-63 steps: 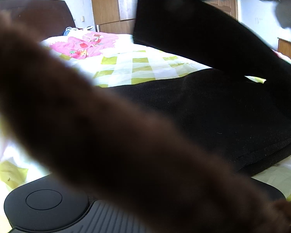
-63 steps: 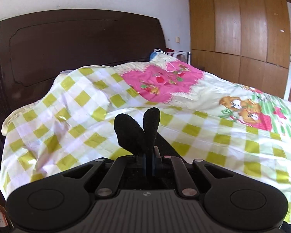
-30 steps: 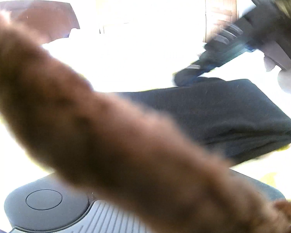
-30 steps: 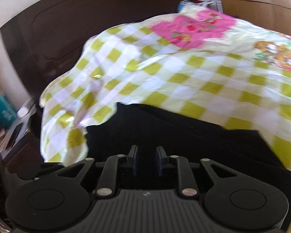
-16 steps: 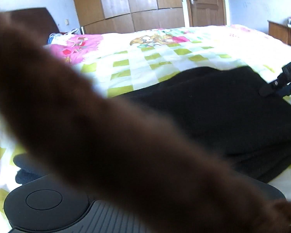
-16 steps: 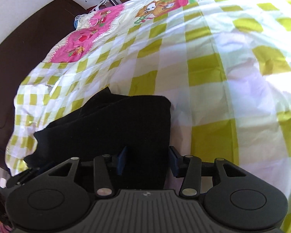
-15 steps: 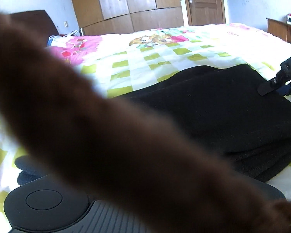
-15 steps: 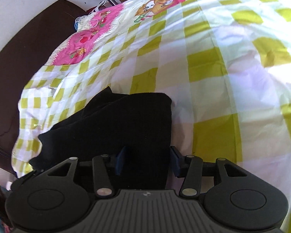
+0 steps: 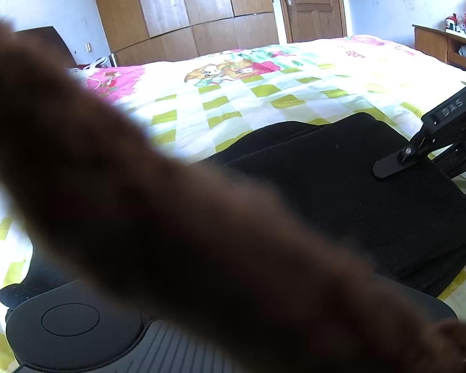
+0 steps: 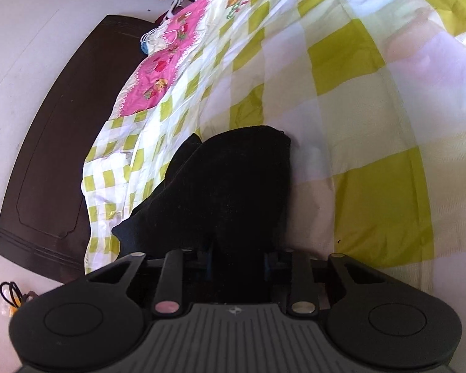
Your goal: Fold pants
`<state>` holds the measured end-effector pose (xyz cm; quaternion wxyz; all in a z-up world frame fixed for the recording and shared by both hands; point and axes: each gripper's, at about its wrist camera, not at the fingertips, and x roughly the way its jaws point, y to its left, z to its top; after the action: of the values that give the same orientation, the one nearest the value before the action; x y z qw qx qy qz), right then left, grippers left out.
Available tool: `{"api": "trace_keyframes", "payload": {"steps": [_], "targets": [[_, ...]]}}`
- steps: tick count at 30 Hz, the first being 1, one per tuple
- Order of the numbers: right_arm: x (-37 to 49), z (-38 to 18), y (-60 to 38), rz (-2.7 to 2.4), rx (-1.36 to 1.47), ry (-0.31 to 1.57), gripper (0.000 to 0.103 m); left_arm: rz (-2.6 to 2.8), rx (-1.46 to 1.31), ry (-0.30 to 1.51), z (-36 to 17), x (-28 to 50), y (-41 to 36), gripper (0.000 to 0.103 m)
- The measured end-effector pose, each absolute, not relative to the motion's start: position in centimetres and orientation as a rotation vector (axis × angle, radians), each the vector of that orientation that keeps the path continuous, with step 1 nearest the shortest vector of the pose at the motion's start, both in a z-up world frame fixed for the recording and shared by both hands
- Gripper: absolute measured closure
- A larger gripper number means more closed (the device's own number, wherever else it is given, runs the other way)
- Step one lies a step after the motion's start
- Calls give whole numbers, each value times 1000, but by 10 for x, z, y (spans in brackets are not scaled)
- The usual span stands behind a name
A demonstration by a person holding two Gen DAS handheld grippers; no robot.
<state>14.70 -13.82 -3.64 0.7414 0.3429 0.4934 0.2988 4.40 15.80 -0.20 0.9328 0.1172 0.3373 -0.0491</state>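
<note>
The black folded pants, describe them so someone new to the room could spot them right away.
Find the bed with the yellow-green checked quilt. On its near side lie the black folded pants, a flat, layered rectangle. It is the only dark, unpatterned thing on that bright quilt.

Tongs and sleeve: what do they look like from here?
The right tongs are matte black, with a ribbed grey centre plate, two round side caps, silver pins and blue trim inside the fingers. From the left view their arm carries pale "DAS" lettering. A fuzzy brown sleeve covers the left tongs.
</note>
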Motion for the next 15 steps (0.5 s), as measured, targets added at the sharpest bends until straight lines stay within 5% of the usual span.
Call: {"api": "trace_keyframes", "payload": {"steps": [4,15], "targets": [[136,-24,-156,643,811,1048,75,-119,265,725,-1,42,146,85],[88,12,-309,345,760,939,76,-494,500,649,4,40,-4,82]]}}
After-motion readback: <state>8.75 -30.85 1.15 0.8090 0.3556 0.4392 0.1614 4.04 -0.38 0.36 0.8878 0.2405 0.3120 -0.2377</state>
